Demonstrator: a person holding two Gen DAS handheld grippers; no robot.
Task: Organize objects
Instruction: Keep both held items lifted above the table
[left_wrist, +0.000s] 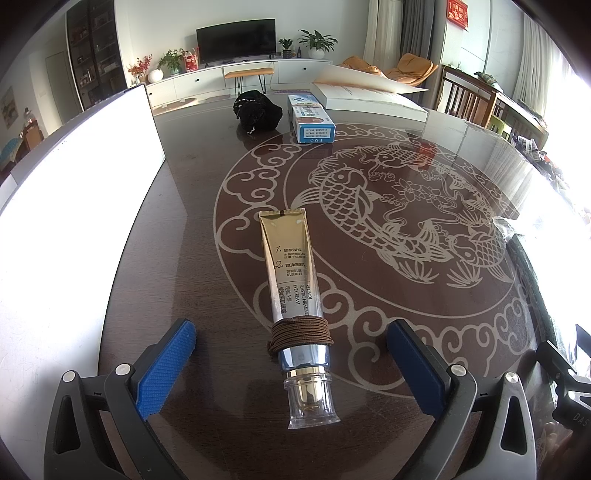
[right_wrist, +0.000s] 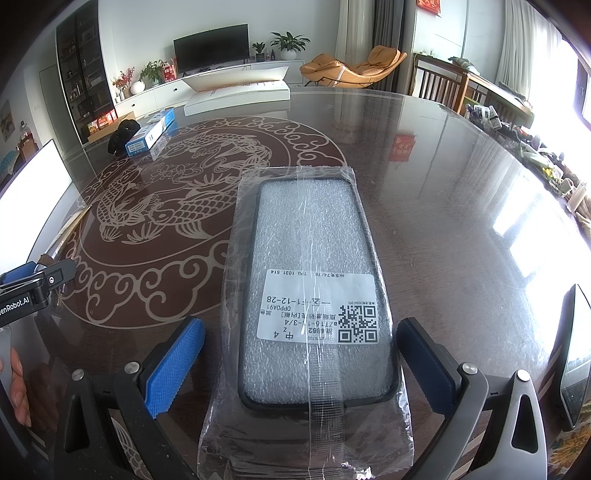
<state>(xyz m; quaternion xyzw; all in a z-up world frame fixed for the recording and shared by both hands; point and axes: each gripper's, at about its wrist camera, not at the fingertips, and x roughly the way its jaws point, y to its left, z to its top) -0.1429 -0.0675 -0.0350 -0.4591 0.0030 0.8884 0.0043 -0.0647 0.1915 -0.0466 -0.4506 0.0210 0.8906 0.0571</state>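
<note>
My right gripper (right_wrist: 299, 365) standing wide open over the table (right_wrist: 461, 206), a bagged phone case (right_wrist: 314, 288) lying flat between my blue pads (right_wrist: 177, 365), my left gripper (right_wrist: 33, 288) showing at the left edge, a blue box (right_wrist: 149, 133) lying far back.

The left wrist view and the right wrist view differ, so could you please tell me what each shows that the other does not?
Only the left wrist view shows the gold cream tube with a brown hair tie wound round it, lying between the open left gripper. Only the right wrist view shows the bagged phone case between the open right gripper, plus a hand at the left edge. Both show the carp-patterned table, the blue box, the black pouch and the open book.
</note>
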